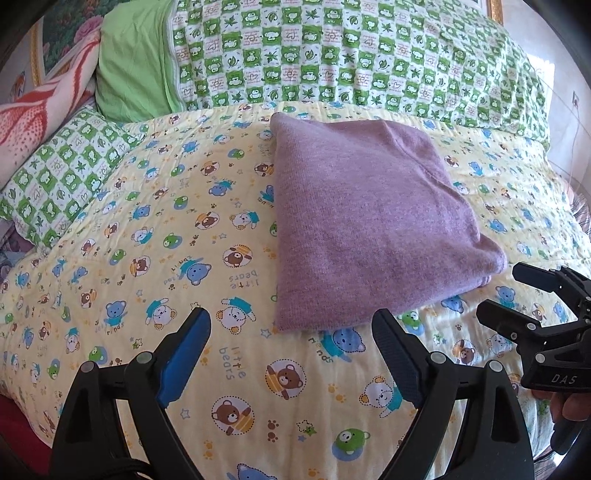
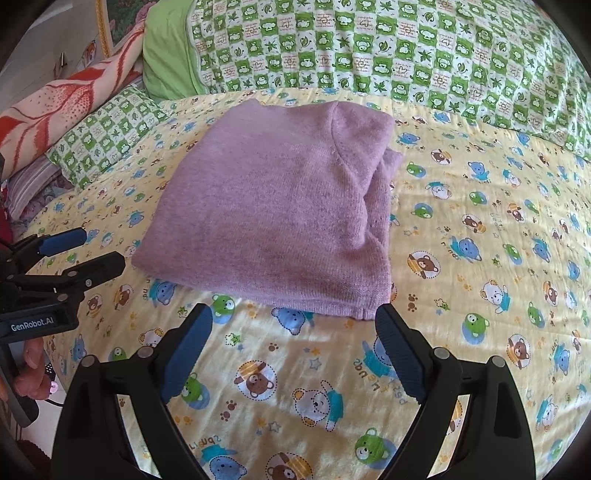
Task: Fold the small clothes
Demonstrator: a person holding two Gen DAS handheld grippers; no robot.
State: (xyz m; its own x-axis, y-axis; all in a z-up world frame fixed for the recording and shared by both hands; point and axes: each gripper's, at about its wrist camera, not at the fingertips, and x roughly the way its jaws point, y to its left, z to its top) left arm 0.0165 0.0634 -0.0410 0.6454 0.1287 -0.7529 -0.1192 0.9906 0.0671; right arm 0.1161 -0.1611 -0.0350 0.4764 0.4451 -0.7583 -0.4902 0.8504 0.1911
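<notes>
Left hand-held gripper [image 1: 291, 321]: jaws spread wide, holding nothing. Right hand-held gripper [image 2: 293, 317]: jaws spread wide, holding nothing. Both units sit side by side, pointing forward.

Sunlit bed, yellow bear-print quilt [image 1: 155, 229], green checked bedding [image 1: 332, 55], framed picture [image 1: 55, 33] behind

Purple sweater [image 2: 273, 214]: folded layers hide sleeves and underside. Beyond sweater, green checked quilt [image 1: 351, 55] cut off by top edge. Picture frame [image 1: 37, 62] left of sweater mostly out of view, possibly floral painting.
</notes>
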